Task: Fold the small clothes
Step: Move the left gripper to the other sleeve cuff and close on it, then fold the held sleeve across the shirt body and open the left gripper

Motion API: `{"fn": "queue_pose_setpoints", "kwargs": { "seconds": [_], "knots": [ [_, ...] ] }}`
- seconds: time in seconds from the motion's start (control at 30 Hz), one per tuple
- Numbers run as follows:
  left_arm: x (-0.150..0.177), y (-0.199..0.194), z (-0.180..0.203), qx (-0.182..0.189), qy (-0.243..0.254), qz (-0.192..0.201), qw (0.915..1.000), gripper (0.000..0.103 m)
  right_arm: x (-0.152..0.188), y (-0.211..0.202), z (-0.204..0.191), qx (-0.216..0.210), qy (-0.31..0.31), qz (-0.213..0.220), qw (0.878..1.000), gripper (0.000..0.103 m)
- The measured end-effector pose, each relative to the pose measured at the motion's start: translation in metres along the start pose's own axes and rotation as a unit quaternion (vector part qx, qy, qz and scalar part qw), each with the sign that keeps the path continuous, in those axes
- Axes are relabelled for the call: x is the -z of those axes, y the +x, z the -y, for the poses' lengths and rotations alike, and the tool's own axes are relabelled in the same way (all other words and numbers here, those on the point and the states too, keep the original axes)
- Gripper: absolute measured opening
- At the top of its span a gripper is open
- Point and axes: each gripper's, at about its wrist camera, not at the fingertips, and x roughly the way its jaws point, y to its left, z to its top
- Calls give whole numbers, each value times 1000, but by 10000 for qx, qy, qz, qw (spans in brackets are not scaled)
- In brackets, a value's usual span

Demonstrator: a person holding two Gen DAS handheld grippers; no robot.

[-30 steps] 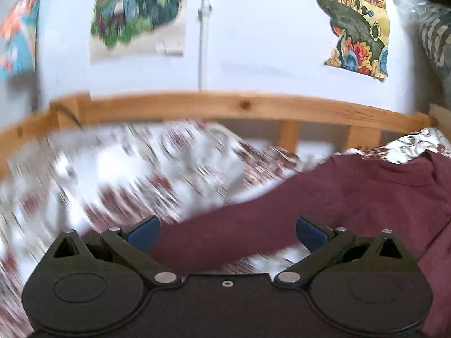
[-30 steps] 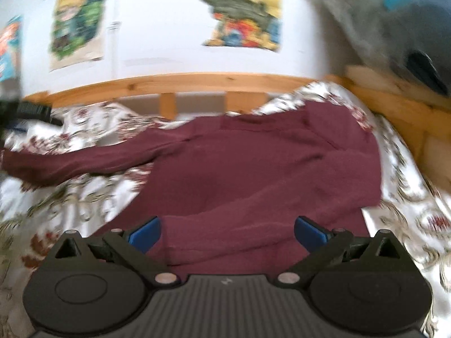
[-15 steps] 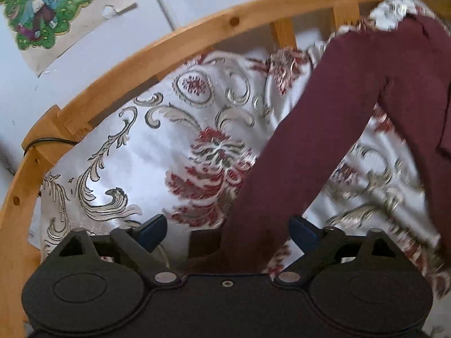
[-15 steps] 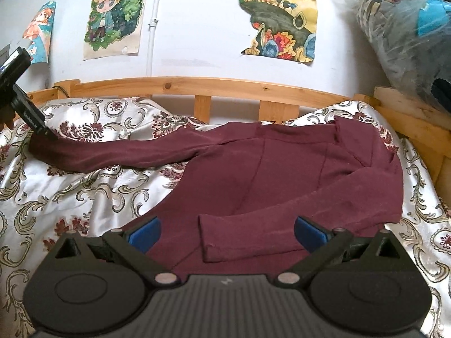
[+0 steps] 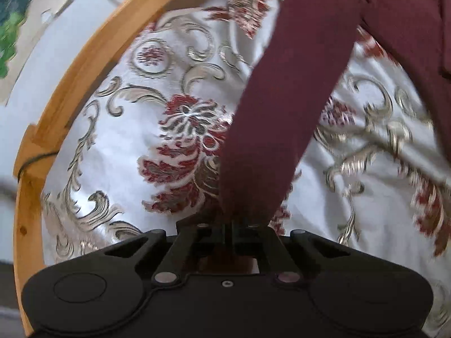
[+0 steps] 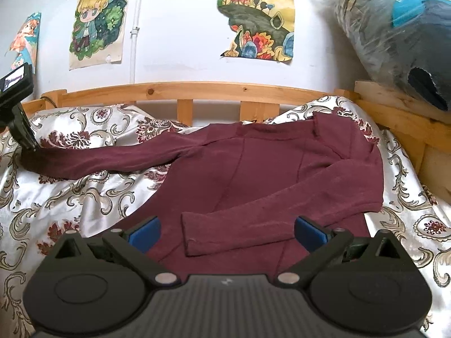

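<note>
A maroon long-sleeved top (image 6: pixel 267 169) lies spread on a patterned bedspread (image 6: pixel 70 202). One sleeve is folded across its body, with the cuff (image 6: pixel 194 242) near my right gripper (image 6: pixel 227 232). That gripper hovers open over the cuff, its blue pads (image 6: pixel 143 232) wide apart with nothing between them. The other sleeve (image 6: pixel 112 160) stretches far left. My left gripper (image 5: pixel 229 225) is closing tight on the end of this sleeve (image 5: pixel 282 98), and the cloth is pinched between its jaws. In the right wrist view the left gripper (image 6: pixel 29 145) stands at the sleeve's tip.
A wooden bed rail (image 6: pixel 197 88) runs along the back and curves round the left corner (image 5: pixel 70 84). Posters (image 6: pixel 95 25) hang on the white wall. A plastic-wrapped bundle (image 6: pixel 394 28) sits on the ledge at the right. A thin cable (image 5: pixel 33 160) crosses the rail.
My left gripper rolled, tipped down over the stretched sleeve's end and went from wide open to shut on it. The right gripper stayed open in place.
</note>
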Motion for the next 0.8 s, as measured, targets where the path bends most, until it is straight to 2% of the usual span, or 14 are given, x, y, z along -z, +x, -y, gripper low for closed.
{"fn": "queue_pose_setpoints", "kwargs": {
  "seconds": [0.1,0.17,0.23,0.43,0.53,0.67,0.8],
  "knots": [
    [-12,-25,-2,250,-491,234,9982,2,0,-4,2,-1,1,20,10000,103],
    [-21,-50,-2,689,-843,381,9933,2,0,-6,5,-13,-33,14,10000,103],
    [-34,-78,6,1075,-916,592,9882,1,0,-7,6,-25,-63,11,10000,103],
    [-77,-173,59,1853,-226,1492,9710,1,0,-11,10,-82,36,36,10000,103],
    [-99,-197,96,2147,176,1734,9610,2,0,-14,13,-266,67,79,9996,103],
    [-128,-204,148,2603,584,1760,9476,2,2,-22,18,-502,32,84,9987,103],
    [-155,-192,204,2952,937,1614,9370,2,10,-29,23,-556,-68,10,9984,103]
  ]
}}
